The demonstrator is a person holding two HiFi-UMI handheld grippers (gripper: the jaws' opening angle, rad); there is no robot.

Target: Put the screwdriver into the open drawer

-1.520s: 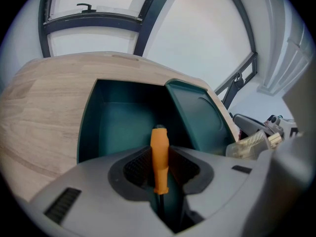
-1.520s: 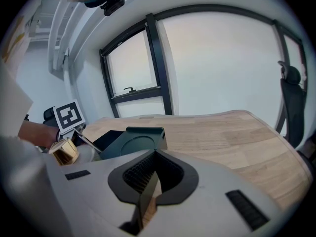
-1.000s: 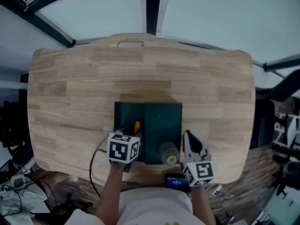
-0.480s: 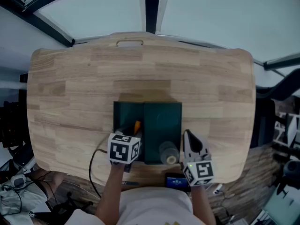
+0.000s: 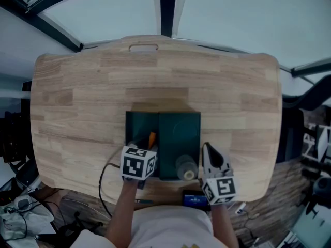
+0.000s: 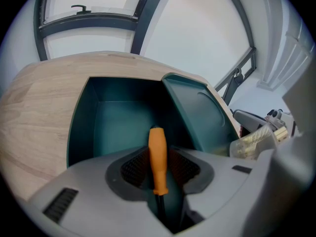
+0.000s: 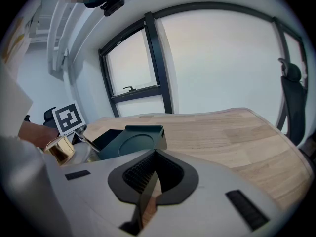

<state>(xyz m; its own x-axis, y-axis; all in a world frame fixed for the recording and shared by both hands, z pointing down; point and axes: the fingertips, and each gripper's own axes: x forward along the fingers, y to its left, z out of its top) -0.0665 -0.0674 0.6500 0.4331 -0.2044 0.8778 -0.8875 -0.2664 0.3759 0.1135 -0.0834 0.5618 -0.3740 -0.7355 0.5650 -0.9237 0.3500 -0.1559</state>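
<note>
Nearest the person, the right tongs (image 7: 153, 174) hang idle by the bench edge. Their jaws are drawn together with only a sliver of wood showing through and nothing between them. Just to their left stands a clear jar (image 5: 186, 168) with a gold lid, close against the front of the dark green case (image 5: 179, 138). The left tongs (image 6: 158, 154) are tipped steeply down over the open drawer (image 6: 79, 132) and clamped on the orange handle of the screwdriver (image 6: 157, 142). The handle points away from the person and the dark shaft runs back between the jaws. So the tool is above or just inside the drawer's front end and not yet let go. From these angles I cannot tell whether any part of it already rests on the drawer floor.

The step in hand looks like the release. It would go best by sinking a little lower, keeping the handle along the drawer's length and off the case wall on the right. The jaws should part only once the tool is low enough not to bounce, and the tongs should then lift straight out. The right tongs should stay parked so the jar is not knocked. Beyond the case the wooden bench (image 5: 103, 97) runs bare to its far edge, with a dark window frame (image 7: 153, 58) behind it.
</note>
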